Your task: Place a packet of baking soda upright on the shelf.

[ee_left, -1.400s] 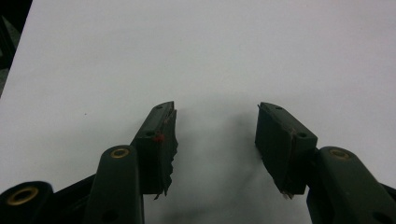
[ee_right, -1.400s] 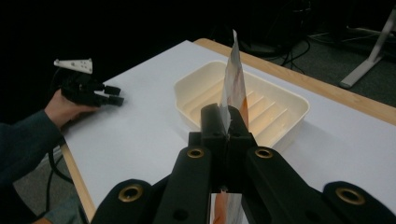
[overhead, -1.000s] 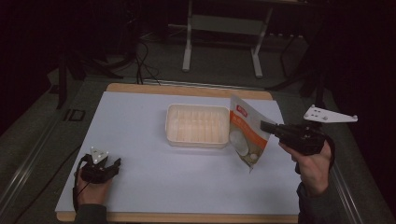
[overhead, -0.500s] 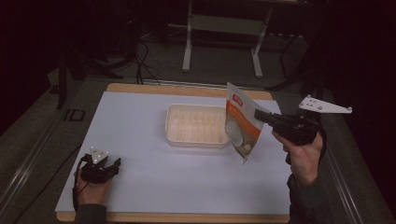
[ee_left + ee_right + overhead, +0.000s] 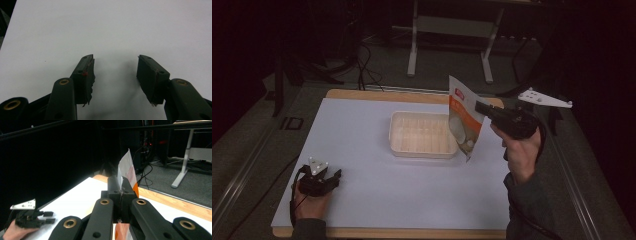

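Right tongs (image 5: pixel 479 106) are clamping a pouch (image 5: pixel 463 123) in the air, hanging beside the tray's (image 5: pixel 419 136) right end. Left tongs (image 5: pixel 334 176), jaws wide and empty, are resting on the tabletop (image 5: pixel 362 130), well apart.

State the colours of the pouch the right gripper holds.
White with orange and a red label, the pouch shows best in the high view.

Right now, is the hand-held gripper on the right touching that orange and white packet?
Touching. The right gripper view shows the right hand-held gripper with jaws shut on the packet's edge.
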`<state>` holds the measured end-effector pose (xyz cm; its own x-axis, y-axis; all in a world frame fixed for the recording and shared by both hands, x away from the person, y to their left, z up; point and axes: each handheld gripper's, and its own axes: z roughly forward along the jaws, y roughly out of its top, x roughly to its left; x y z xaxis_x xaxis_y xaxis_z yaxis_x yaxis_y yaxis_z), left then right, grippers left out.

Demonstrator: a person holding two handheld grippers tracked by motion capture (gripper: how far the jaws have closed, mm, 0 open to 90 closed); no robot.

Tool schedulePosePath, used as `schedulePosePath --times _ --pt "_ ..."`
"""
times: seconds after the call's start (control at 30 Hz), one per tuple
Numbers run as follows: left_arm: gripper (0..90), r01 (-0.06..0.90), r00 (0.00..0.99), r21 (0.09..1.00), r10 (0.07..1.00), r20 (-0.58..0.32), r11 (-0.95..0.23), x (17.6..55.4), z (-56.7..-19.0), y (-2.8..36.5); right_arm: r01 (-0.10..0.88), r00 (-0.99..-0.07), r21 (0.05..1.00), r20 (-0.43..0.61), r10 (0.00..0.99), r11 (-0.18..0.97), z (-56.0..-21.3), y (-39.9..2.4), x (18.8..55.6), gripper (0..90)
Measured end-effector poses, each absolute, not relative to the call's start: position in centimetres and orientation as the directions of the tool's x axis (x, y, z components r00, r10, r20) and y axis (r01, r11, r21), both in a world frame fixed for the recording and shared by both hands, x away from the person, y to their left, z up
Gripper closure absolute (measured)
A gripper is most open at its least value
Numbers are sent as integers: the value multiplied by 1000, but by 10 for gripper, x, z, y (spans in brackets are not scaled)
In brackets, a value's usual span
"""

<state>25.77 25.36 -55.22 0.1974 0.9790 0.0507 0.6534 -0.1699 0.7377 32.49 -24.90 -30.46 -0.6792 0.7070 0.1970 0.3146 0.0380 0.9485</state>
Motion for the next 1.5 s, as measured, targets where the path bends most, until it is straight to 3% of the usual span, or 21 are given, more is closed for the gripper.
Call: schedulePosePath --times 0.33,0.63,1.2,1.5 --pt "475 654 196 737 979 52 -170 258 -552 254 309 -654 951 229 721 -22 -308 -241 343 900" --pt "475 653 198 738 979 50 -170 259 -552 254 315 -576 943 278 769 -105 -320 -232 362 900" --pt "474 651 197 741 979 45 -165 259 -552 254 274 -498 957 230 836 -100 -343 -214 381 900" --pt "474 650 197 742 979 45 -165 259 -552 254 262 -466 964 163 869 -41 -353 -199 383 900"
